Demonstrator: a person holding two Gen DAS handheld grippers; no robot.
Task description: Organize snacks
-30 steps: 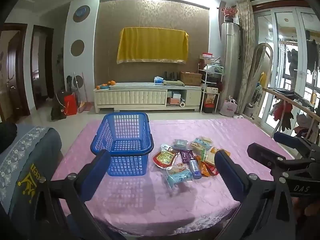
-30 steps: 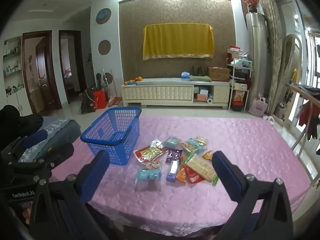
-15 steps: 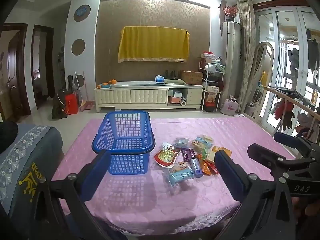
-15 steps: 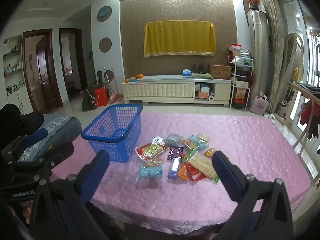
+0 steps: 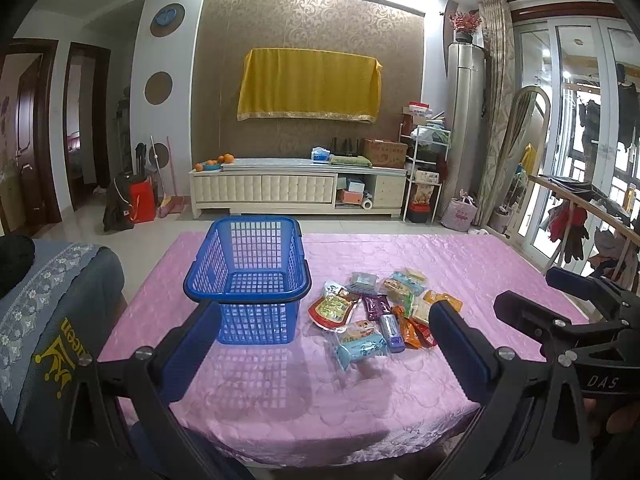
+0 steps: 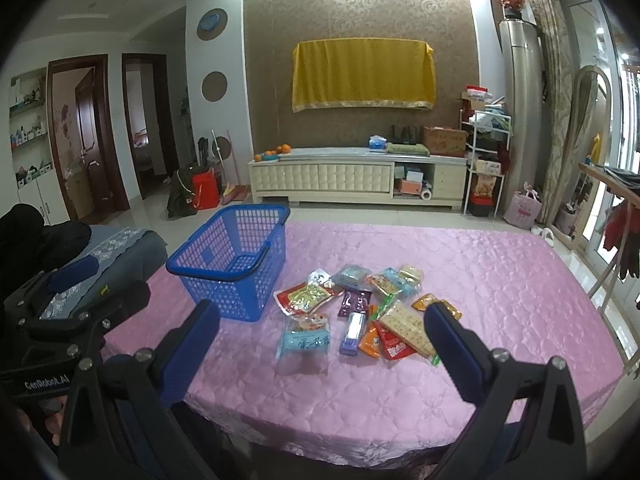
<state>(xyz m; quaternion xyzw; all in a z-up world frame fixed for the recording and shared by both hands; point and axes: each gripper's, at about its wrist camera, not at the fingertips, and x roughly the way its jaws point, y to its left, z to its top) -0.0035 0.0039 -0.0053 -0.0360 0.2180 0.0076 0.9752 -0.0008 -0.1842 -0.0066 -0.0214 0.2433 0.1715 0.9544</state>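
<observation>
An empty blue plastic basket (image 5: pixel 252 280) (image 6: pixel 236 260) stands on the pink-covered table (image 5: pixel 460 264) (image 6: pixel 500 280). Right of it lies a loose pile of snack packets (image 5: pixel 384 312) (image 6: pixel 360 312); nearest me is a light blue packet (image 5: pixel 362 346) (image 6: pixel 304 342) beside a small purple one (image 5: pixel 390 328) (image 6: pixel 352 332). My left gripper (image 5: pixel 324 332) is open, held short of the table's near edge, in front of the basket and pile. My right gripper (image 6: pixel 322 334) is open too, back from the table and facing the pile. Both hold nothing.
A grey-blue cushioned seat (image 5: pixel 52 292) (image 6: pixel 116 248) sits off the table's left side. The right gripper's body (image 5: pixel 568 320) shows at the right of the left wrist view; the left gripper's body (image 6: pixel 60 320) shows at the left of the right wrist view. A cabinet (image 5: pixel 296 192) lines the far wall.
Both grippers have drawn slightly back and up, so the table, basket and packets sit a little higher and farther in view. The basket and packets have not moved.
</observation>
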